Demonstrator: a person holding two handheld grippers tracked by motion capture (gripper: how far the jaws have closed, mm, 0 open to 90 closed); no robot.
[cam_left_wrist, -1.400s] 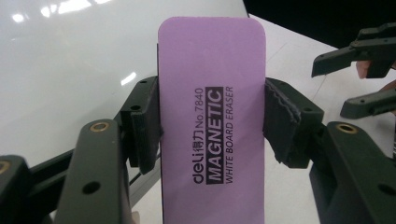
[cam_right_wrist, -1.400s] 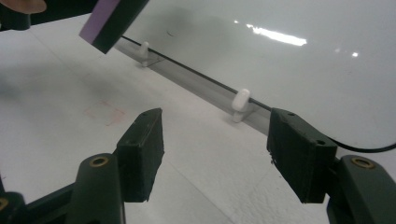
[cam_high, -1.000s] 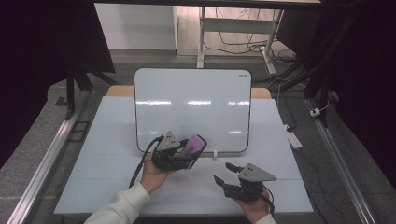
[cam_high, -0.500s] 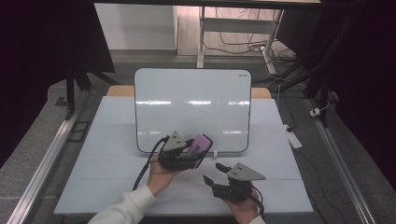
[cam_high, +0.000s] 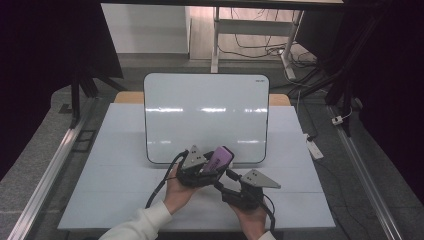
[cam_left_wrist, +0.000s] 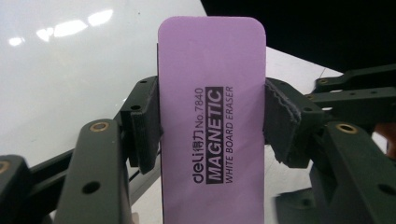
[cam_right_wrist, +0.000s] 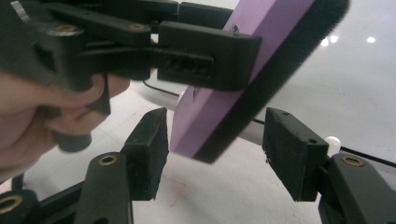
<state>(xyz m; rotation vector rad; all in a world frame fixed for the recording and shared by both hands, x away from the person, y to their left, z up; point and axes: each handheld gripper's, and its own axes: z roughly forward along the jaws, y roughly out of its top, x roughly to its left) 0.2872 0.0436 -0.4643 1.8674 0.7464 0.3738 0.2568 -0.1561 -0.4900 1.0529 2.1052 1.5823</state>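
A purple magnetic whiteboard eraser (cam_left_wrist: 212, 116) with a black felt underside stands between the pads of my left gripper (cam_left_wrist: 212, 126), which is shut on its long sides. In the high view the left gripper (cam_high: 202, 169) holds the eraser (cam_high: 220, 159) tilted just above the table, in front of the whiteboard (cam_high: 206, 117). My right gripper (cam_high: 226, 182) points up at it from the front right. In the right gripper view the eraser's lower end (cam_right_wrist: 210, 121) hangs between my right gripper's (cam_right_wrist: 219, 156) jaws, which have just been closing. Both pads (cam_right_wrist: 292, 158) stand apart from it.
The whiteboard leans upright at the back of the white table (cam_high: 125, 200). A small white knob (cam_right_wrist: 332, 140) sits at the board's lower edge. A white power strip (cam_high: 314, 147) lies off the table's right side. Dark frame legs stand at both sides.
My left gripper has carried the eraser to the right. My right gripper has moved left and up to it, and its jaws have narrowed around the eraser's lower end.
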